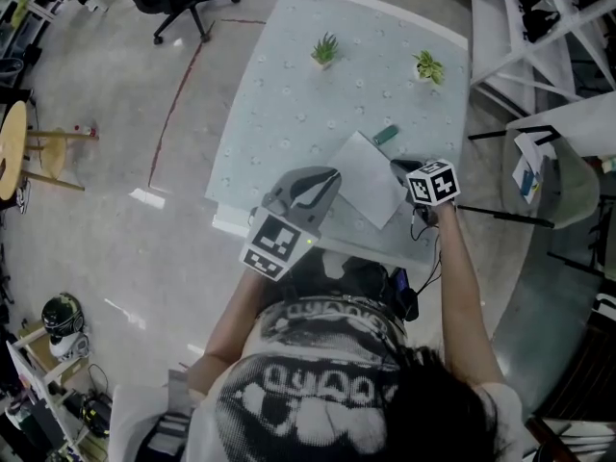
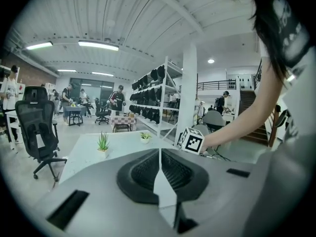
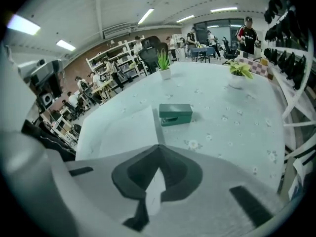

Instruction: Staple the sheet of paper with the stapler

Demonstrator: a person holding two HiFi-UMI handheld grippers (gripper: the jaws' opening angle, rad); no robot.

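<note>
Both clenched: right gripper point(image 3: 159, 148) empty, stapler point(image 3: 175, 114) just ahead; left gripper point(image 2: 160, 150) seemingly at sheet point(image 1: 371, 176) edge.

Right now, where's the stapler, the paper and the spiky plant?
stapler point(image 3: 175, 113), right gripper view, middle of its green body.
sheet of paper point(image 1: 371, 176), head view, middle of the white sheet.
spiky plant point(image 1: 325, 49), head view, on its green leaves.

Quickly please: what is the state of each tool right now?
Left tool: closed, holding nothing.
Right tool: closed, holding nothing.
</note>
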